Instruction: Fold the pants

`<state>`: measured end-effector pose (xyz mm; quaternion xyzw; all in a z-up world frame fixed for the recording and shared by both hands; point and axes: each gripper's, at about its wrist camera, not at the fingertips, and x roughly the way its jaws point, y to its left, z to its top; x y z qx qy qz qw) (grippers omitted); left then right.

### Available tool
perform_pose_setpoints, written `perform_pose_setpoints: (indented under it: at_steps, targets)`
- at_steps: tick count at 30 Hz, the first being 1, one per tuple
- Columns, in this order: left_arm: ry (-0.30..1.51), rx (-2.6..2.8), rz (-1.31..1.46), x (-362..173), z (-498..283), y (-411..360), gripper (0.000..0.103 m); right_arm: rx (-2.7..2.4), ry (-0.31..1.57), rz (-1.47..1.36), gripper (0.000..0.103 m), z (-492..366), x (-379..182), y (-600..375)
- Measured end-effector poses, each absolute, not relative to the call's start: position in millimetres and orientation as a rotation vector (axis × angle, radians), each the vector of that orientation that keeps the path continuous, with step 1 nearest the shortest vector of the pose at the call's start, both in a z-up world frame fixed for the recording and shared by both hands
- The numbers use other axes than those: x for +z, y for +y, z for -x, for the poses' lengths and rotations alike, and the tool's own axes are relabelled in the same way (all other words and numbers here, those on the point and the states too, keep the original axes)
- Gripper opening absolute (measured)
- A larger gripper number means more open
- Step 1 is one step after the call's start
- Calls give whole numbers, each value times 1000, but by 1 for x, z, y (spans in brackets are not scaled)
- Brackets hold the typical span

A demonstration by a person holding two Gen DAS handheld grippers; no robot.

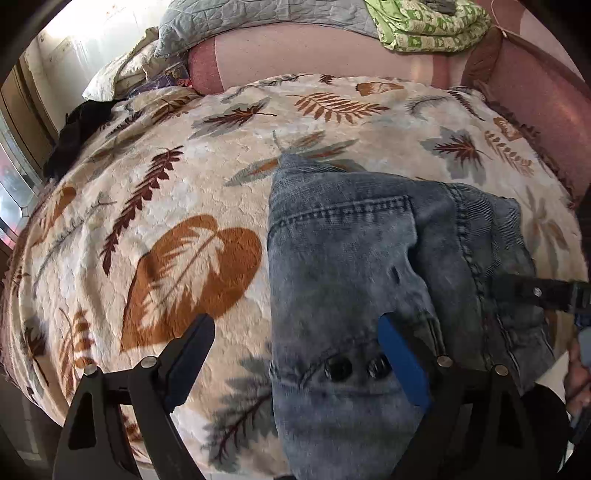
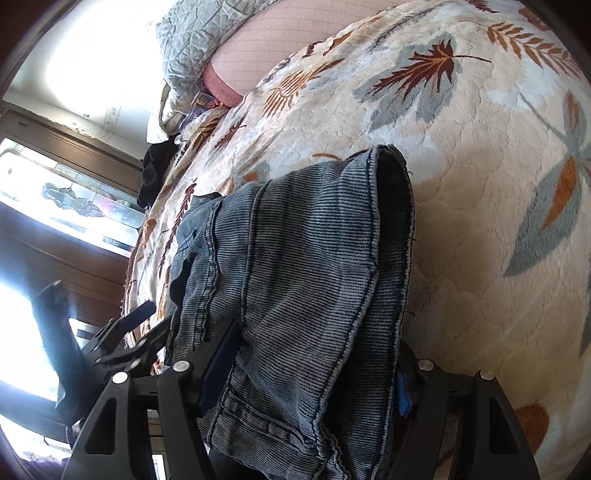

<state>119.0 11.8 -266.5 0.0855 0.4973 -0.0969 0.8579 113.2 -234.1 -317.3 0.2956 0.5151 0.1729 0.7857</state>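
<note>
The pants are faded blue jeans (image 1: 369,258), folded into a thick stack on a cream blanket with leaf prints (image 1: 166,221). My left gripper (image 1: 295,343) is open above the stack's near left edge, by two dark buttons (image 1: 340,367); its right finger (image 1: 400,362) is over the denim and its left finger (image 1: 192,347) is over the blanket. My right gripper (image 2: 314,365) has its fingers on either side of a bundle of the jeans (image 2: 295,258), with a hem edge at the far end. It also shows in the left wrist view (image 1: 535,291) at the stack's right side.
The blanket (image 2: 480,184) covers a bed with a pink mattress (image 1: 314,51) behind. A grey quilt (image 1: 221,18), a green patterned cloth (image 1: 424,26) and a dark garment (image 1: 74,136) lie along the far side. A window and wooden panelling (image 2: 66,206) stand at the left.
</note>
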Motion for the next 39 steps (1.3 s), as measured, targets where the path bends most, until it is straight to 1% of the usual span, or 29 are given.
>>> perform_pose_setpoints:
  at_steps: [3, 10, 24, 27, 31, 36, 39]
  targets:
    - [1062, -252, -147, -269, -115, 15, 90, 375, 1110, -642, 74, -112, -318, -236]
    - [1122, -279, -49, -284, -137, 18, 92, 384, 1108, -665, 73, -111, -320, -241]
    - [1074, -255, -147, -281, -133, 9, 92, 390, 1112, -672, 73, -111, -322, -242]
    - [1066, -251, -160, -282, -133, 8, 94, 391, 1112, -672, 73, -111, -322, -242]
    - [1063, -236, -159, -284, -134, 10, 99, 390, 1112, -672, 73, -112, -322, -241]
    - [1091, -270, -92, -287, -139, 18, 100, 391, 1112, -673, 73, -111, -322, -242]
    - [1120, -330, 26, -287, -142, 34, 100, 391, 1111, -673, 73, -111, -323, -241]
